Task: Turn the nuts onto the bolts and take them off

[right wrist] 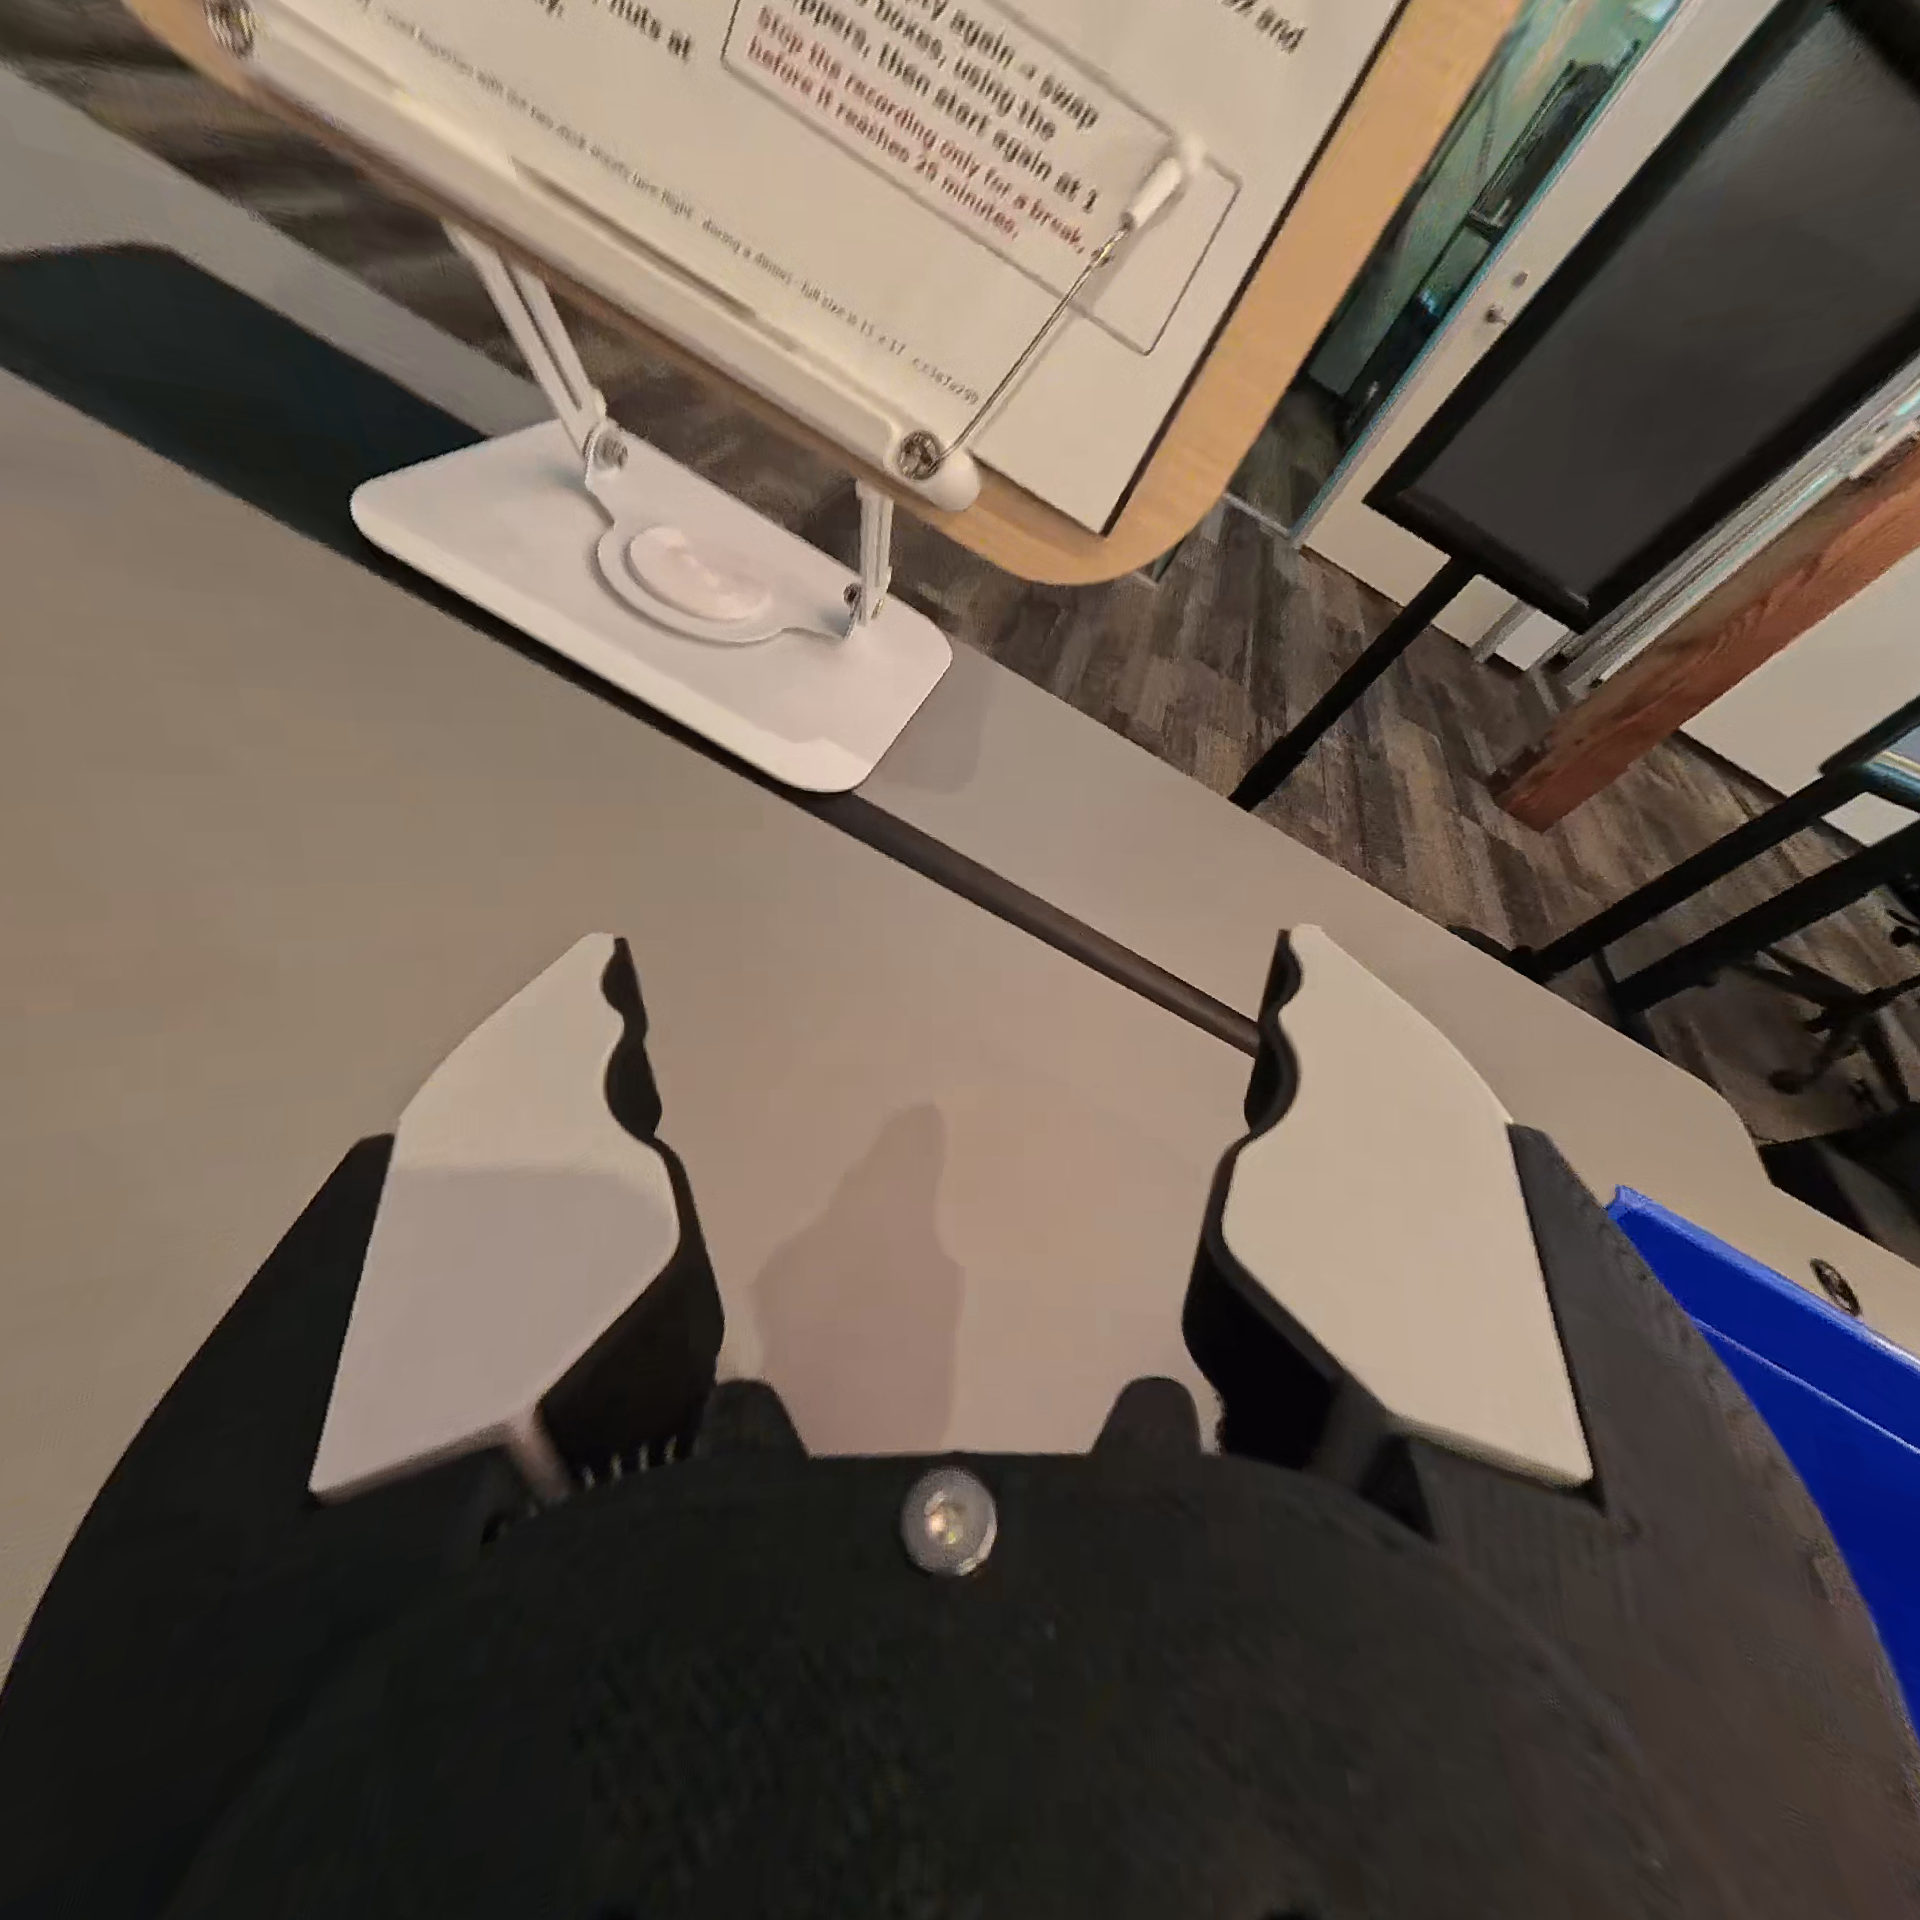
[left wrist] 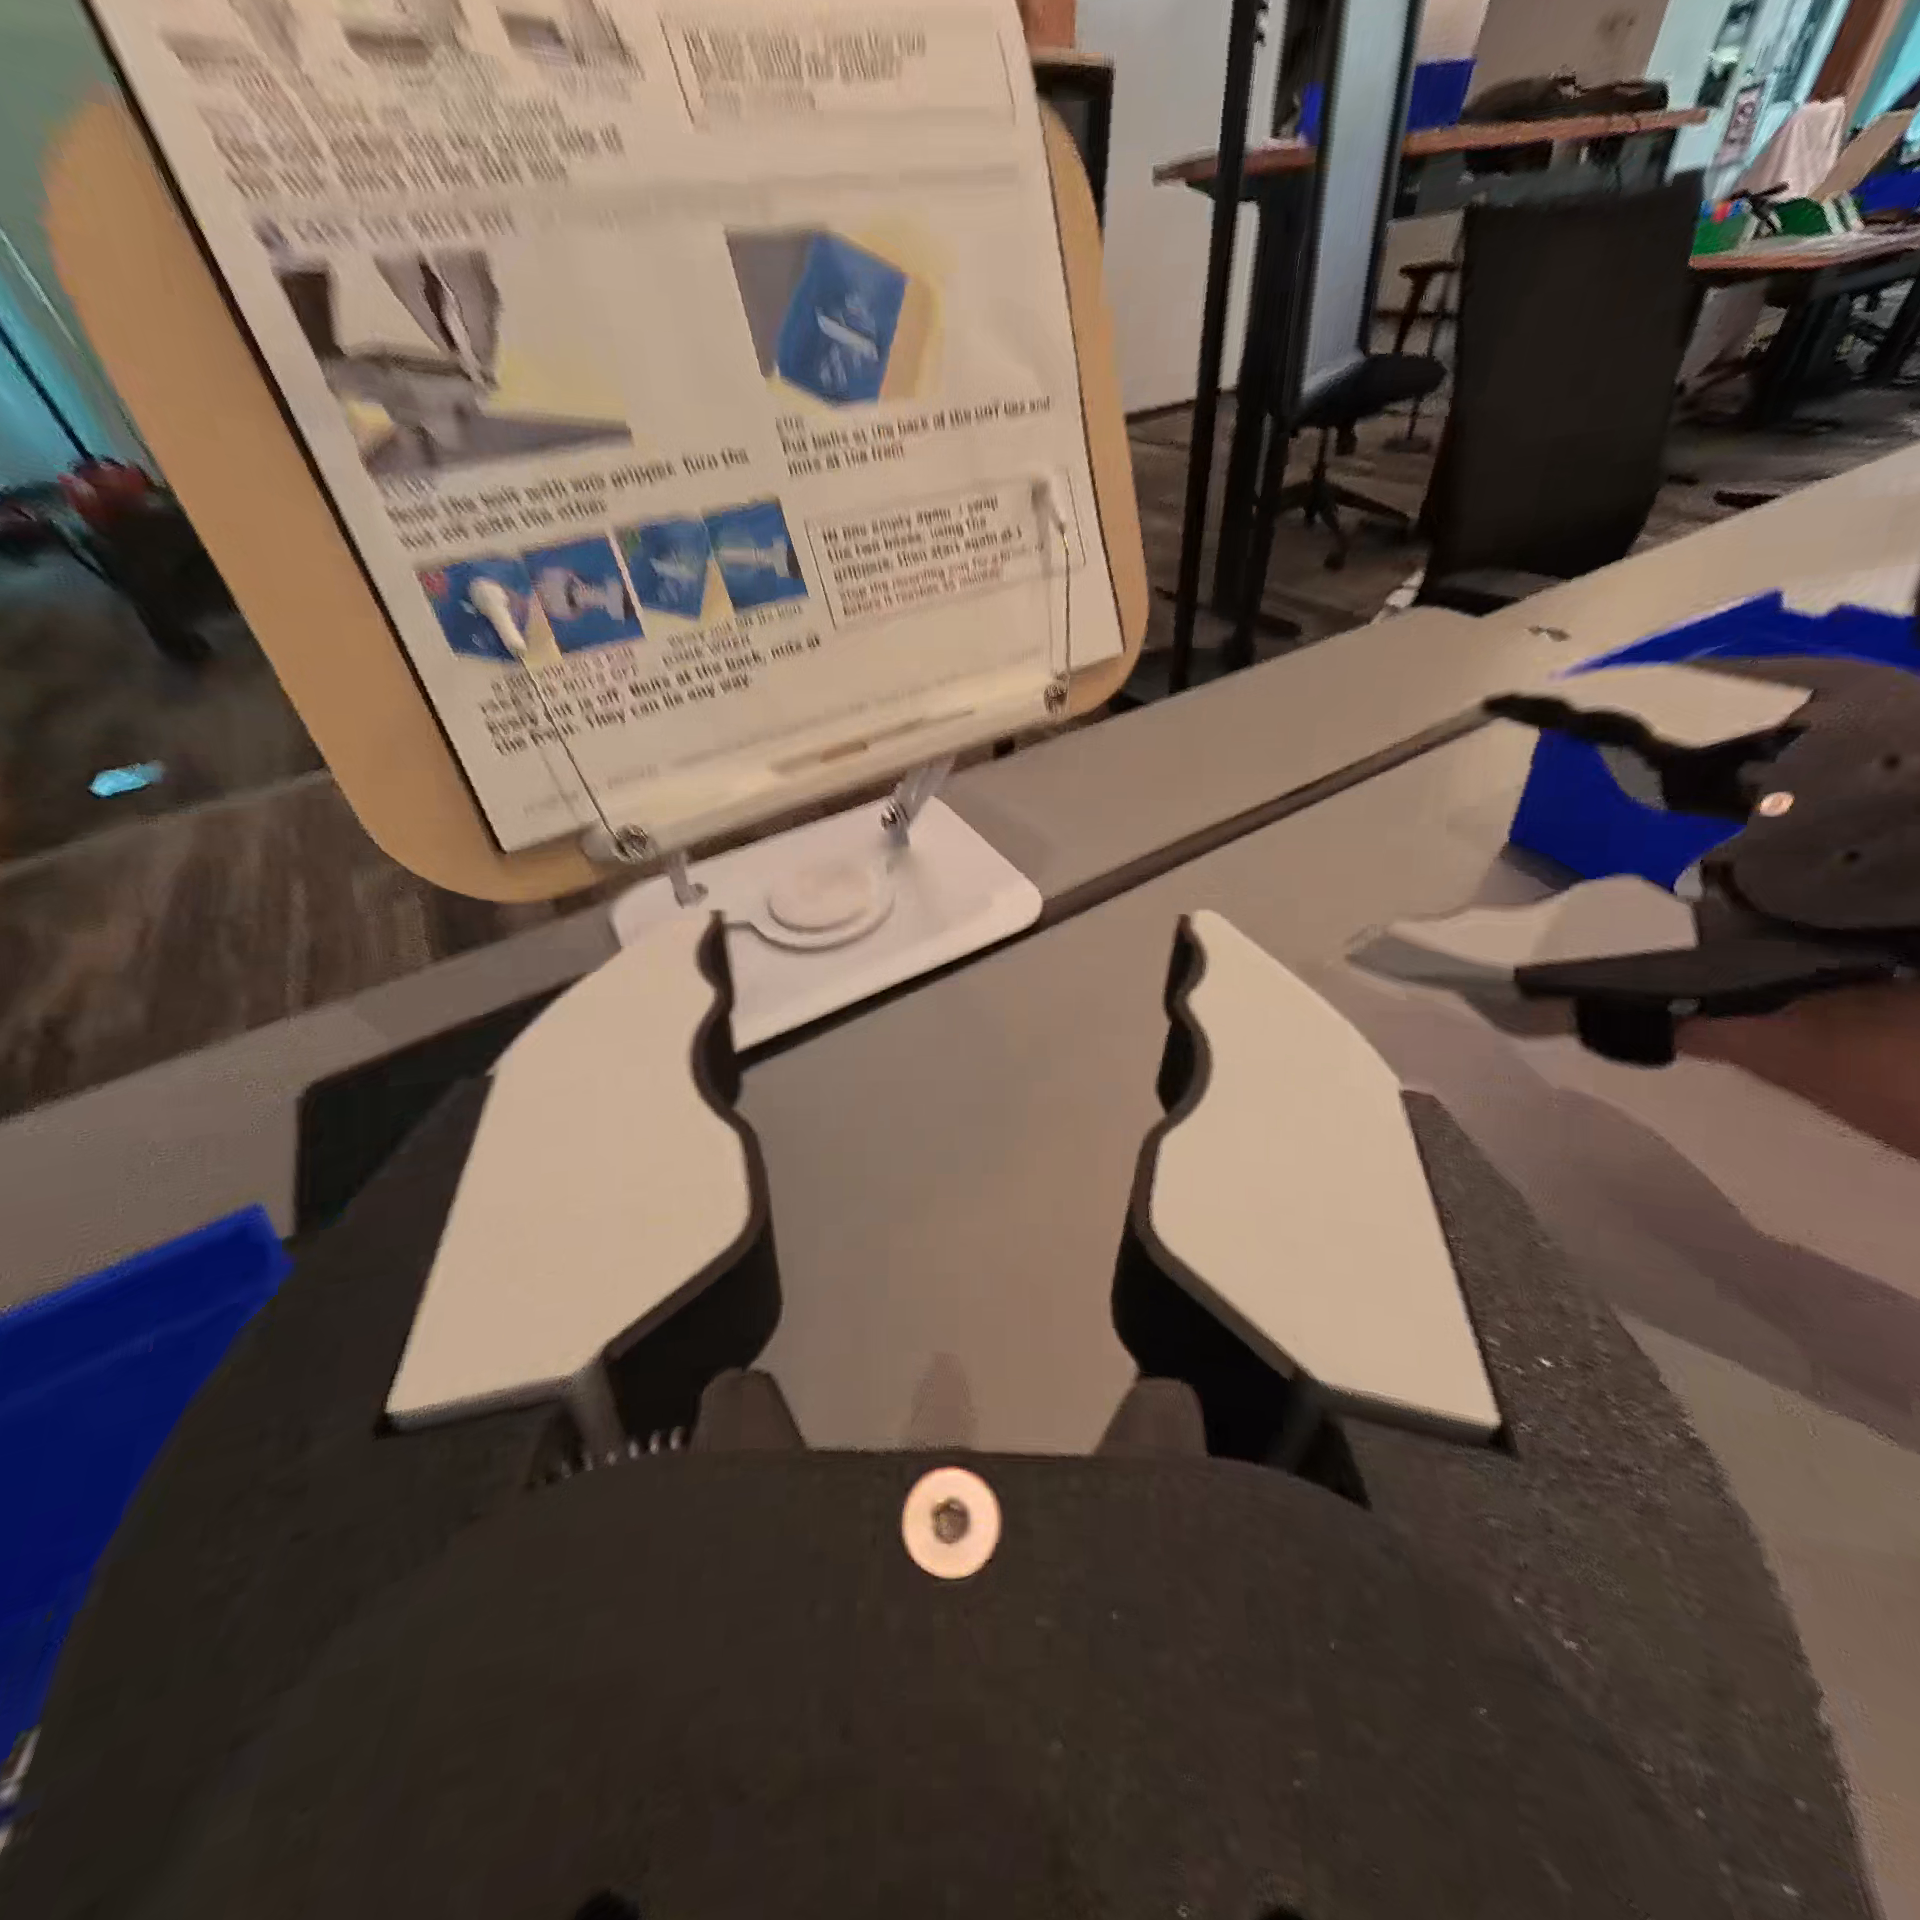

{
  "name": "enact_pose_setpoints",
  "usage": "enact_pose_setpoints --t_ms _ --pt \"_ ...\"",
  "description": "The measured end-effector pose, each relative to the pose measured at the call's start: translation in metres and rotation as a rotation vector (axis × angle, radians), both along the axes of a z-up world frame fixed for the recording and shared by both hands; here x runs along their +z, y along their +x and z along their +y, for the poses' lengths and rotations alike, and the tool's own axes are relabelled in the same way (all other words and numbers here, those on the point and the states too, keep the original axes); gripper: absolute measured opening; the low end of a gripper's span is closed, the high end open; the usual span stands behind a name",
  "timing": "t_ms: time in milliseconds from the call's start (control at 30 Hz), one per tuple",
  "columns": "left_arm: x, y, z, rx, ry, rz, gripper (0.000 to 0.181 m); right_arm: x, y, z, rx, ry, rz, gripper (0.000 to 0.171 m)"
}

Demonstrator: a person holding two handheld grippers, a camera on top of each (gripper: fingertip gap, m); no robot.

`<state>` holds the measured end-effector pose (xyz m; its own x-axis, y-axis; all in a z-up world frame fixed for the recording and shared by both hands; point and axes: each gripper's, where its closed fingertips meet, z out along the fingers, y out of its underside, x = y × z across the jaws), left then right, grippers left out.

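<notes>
No nuts or bolts show in either view. My left gripper [left wrist: 951, 935] is open and empty above the grey table [left wrist: 1247, 748], pointing at the instruction stand. My right gripper [right wrist: 951, 956] is open and empty above the same table [right wrist: 260, 883]. It also shows in the left wrist view [left wrist: 1423, 821] at the right, open, in front of a blue bin [left wrist: 1590, 821]. A second blue bin [left wrist: 94, 1455] sits at the left edge beside my left gripper. In the right wrist view a blue bin [right wrist: 1787, 1382] lies just right of my right gripper. The bins' insides are hidden.
A wooden stand with an instruction sheet [left wrist: 644, 416] on a white base [left wrist: 831, 914] stands at the table's far edge; it also shows in the right wrist view [right wrist: 665, 603]. A dark seam [right wrist: 1039, 904] crosses the table. Chairs and desks [left wrist: 1558, 436] lie beyond.
</notes>
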<state>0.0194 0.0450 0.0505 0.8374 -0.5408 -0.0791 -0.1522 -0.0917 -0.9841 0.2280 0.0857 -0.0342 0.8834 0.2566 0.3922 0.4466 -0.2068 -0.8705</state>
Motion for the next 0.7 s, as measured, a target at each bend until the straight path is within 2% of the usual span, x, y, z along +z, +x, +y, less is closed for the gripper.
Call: enact_pose_setpoints --t_ms 67,167,300,367,433,533,600,667,700 --pt "-0.018 -0.003 0.009 0.012 -0.050 0.001 0.072 0.005 0.002 -0.001 0.011 0.032 0.057 0.103" --pt "-0.039 -0.004 0.014 0.034 -0.072 0.127 0.058 0.013 0.001 -0.003 0.051 0.065 0.135 0.087" --pt "-0.050 -0.006 0.016 0.095 -0.054 0.254 0.049 0.027 -0.006 -0.009 0.139 0.091 0.248 0.081" --pt "-0.055 -0.006 0.016 0.112 -0.060 0.297 0.046 0.034 -0.017 -0.015 0.228 0.090 0.307 0.067" --pt "-0.057 -0.005 0.015 0.123 -0.062 0.323 0.043 0.042 -0.022 -0.019 0.273 0.103 0.374 0.058" --pt "-0.057 -0.005 0.012 0.127 -0.076 0.326 0.042 0.058 -0.035 -0.033 0.424 0.121 0.454 0.028" --pt "-0.053 -0.008 0.004 0.107 -0.086 0.323 0.026 0.066 -0.036 -0.039 0.481 0.135 0.469 0.008" --pt "-0.045 -0.016 -0.010 0.080 -0.095 0.292 0.013 0.073 -0.037 -0.046 0.539 0.135 0.479 0.001" --pt "-0.039 -0.025 -0.017 0.078 -0.095 0.266 0.013 0.077 -0.035 -0.048 0.559 0.140 0.486 0.001"
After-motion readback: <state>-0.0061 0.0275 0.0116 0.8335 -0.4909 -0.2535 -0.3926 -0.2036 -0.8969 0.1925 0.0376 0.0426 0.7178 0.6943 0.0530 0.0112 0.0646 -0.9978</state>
